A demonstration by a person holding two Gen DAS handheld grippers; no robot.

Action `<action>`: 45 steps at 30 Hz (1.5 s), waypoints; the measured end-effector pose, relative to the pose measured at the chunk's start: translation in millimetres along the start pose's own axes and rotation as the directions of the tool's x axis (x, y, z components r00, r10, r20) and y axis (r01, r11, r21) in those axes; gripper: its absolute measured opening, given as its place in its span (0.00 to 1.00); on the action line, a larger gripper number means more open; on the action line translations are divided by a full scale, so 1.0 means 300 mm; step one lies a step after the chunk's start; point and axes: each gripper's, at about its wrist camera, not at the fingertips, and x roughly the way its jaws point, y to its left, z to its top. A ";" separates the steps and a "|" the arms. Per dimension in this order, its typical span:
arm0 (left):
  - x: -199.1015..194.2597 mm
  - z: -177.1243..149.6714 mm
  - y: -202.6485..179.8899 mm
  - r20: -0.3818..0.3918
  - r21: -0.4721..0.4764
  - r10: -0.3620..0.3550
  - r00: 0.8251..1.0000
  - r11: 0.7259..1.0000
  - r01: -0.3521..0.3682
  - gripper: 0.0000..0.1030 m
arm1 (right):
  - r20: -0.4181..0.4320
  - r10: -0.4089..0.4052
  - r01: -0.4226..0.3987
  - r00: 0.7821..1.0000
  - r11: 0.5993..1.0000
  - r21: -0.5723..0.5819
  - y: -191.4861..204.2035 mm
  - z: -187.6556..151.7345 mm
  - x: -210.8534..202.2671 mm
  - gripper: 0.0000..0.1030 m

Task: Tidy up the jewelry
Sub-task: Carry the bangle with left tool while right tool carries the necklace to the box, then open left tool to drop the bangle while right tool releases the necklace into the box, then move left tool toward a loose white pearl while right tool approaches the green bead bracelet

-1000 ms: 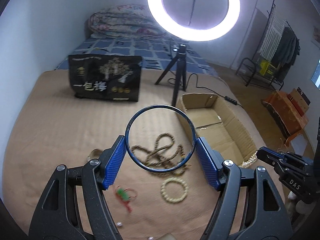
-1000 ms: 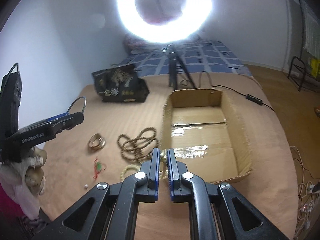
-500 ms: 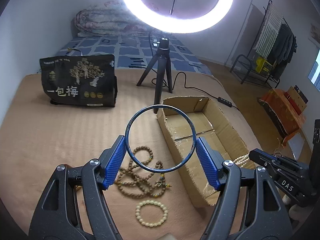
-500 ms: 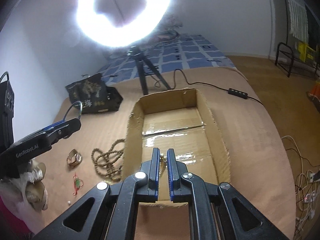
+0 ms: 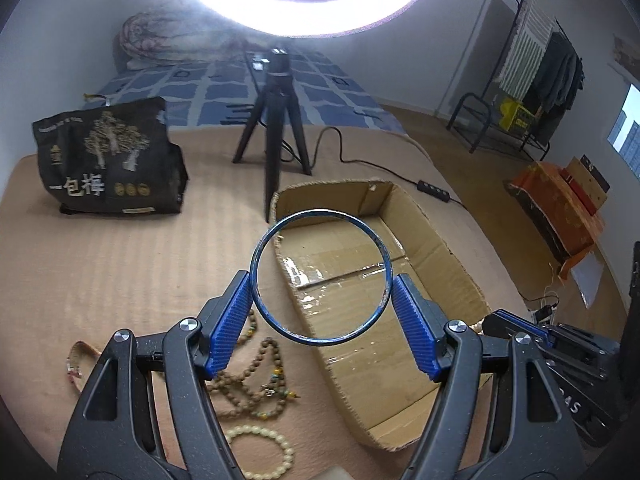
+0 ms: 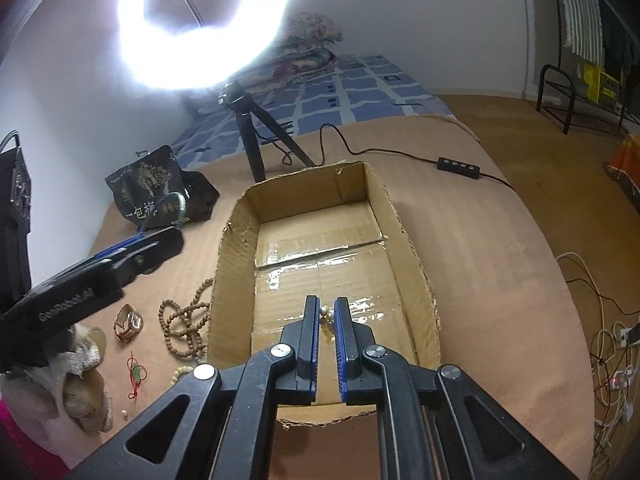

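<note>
- My left gripper (image 5: 320, 304): fingers spread wide, clamping thin blue metal bangle (image 5: 320, 276) over open brown cardboard box (image 5: 436, 236).
- My right gripper (image 6: 327, 334): fingers nearly closed, pinching pale pearl-bead strand (image 6: 325, 312) above box floor.

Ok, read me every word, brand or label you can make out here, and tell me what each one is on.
"一包梅": black bag, large white characters.
"GenRobot.AI": side of the left gripper.
"DAS": body of the right gripper, partly cut off.
Small print along the bag's top edge: too blurred to read.
Yellow box on the rack: unreadable.

Black fingers (image 5: 230, 320), ribbed blue pads, silver screws
</note>
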 end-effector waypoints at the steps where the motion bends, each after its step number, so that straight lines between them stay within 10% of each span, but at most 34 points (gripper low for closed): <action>1: 0.010 -0.002 -0.007 -0.004 0.003 -0.001 1.000 1.000 0.001 0.71 | -0.001 -0.001 0.001 1.000 1.000 0.002 -0.005 -0.002 -0.001 0.05; 4: 0.031 -0.004 -0.024 -0.012 0.003 -0.010 1.000 1.000 0.010 0.71 | -0.007 -0.004 0.004 1.000 1.000 0.009 -0.020 -0.006 -0.004 0.07; 13: 0.034 -0.005 -0.037 -0.021 0.018 -0.026 0.999 0.999 0.026 0.75 | 0.007 -0.052 0.052 0.999 0.998 0.034 -0.058 -0.011 -0.031 0.60; 28: -0.100 -0.011 0.013 0.038 0.062 0.028 0.999 0.998 -0.031 0.75 | 0.059 -0.087 0.086 0.994 0.996 0.017 -0.026 -0.008 -0.089 0.81; 45: -0.430 -0.081 0.190 0.136 0.087 0.110 0.985 0.989 -0.122 0.75 | 0.091 0.013 0.001 0.996 0.989 -0.150 0.192 -0.082 -0.174 0.81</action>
